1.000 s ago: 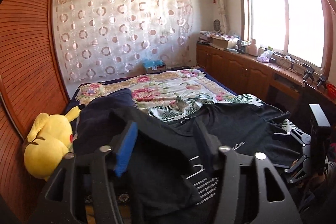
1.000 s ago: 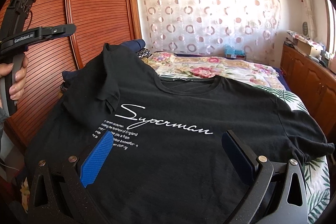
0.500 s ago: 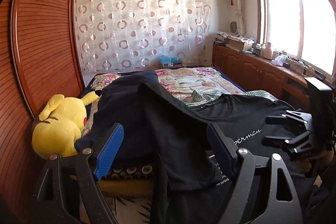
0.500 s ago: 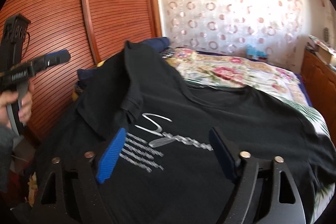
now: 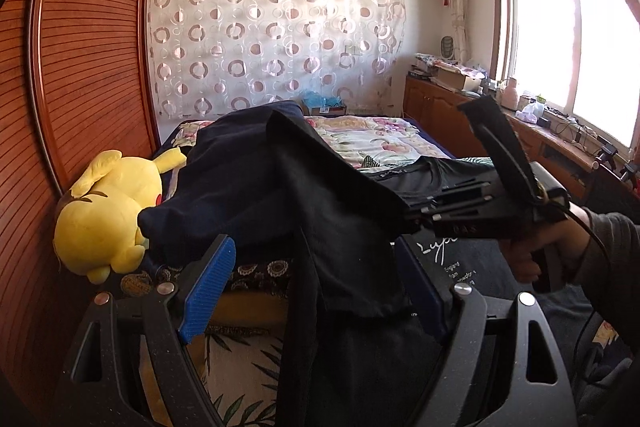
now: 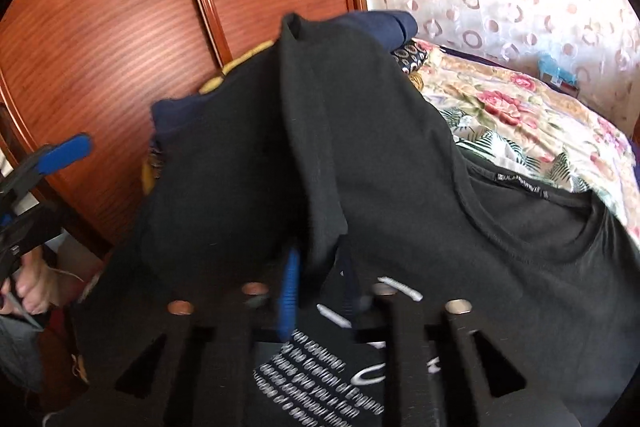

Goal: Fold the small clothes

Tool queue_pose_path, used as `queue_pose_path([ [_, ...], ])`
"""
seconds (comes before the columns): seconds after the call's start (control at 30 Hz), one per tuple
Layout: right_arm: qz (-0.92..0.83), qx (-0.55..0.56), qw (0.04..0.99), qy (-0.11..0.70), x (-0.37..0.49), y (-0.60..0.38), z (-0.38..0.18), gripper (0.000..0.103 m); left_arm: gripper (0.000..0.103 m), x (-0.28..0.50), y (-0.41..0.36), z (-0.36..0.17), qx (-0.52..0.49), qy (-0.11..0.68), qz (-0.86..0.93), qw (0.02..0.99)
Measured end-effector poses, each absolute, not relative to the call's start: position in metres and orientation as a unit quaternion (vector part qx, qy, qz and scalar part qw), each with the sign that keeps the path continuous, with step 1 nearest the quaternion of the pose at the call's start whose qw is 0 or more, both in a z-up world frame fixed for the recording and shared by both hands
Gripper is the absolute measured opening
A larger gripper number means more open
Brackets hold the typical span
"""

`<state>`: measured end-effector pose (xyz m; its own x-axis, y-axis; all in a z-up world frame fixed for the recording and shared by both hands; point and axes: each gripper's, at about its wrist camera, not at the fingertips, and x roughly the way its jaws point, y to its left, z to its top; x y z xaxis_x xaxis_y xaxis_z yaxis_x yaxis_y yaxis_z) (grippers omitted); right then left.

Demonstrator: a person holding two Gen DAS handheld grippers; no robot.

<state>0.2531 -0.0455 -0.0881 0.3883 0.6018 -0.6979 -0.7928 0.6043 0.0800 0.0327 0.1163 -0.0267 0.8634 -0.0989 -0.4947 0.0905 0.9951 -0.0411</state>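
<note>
Right gripper (image 6: 316, 291), wide apart 1 second ago, has just been closing; jaws now pinched on black T-shirt (image 6: 400, 167) sleeve edge. Left gripper (image 5: 316, 291) jaws now wider, spread, sleeve fold hanging between pads, untouched. T-shirt lies on bed (image 5: 360, 135), white print facing up, 1 sleeve folded inward. Beyond: yellow plush toy (image 5: 108, 215), navy garment (image 5: 232, 163), patterned curtain (image 5: 272, 39).

The black T-shirt (image 6: 500, 267) reads "England"; its collar label is blurred.
</note>
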Motion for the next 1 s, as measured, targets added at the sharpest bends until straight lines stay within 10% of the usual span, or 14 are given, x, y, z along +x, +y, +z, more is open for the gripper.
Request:
queue_pose_path([
  [0.27,0.321,-0.148,0.881,0.315,0.31,-0.049,-0.066,0.005,0.082,0.03,0.109,-0.037,-0.015,0.265,-0.053,0.963],
  [0.47,0.296,-0.141,0.885,0.332,0.327,-0.055,-0.076,0.039,0.082,0.029,0.099,-0.039,-0.015,0.269,-0.059,0.961],
  [1.0,0.296,-0.1,0.903,0.295,0.229,-0.177,-0.066,0.04,0.082,0.037,0.065,-0.029,-0.028,0.257,-0.061,0.964],
])
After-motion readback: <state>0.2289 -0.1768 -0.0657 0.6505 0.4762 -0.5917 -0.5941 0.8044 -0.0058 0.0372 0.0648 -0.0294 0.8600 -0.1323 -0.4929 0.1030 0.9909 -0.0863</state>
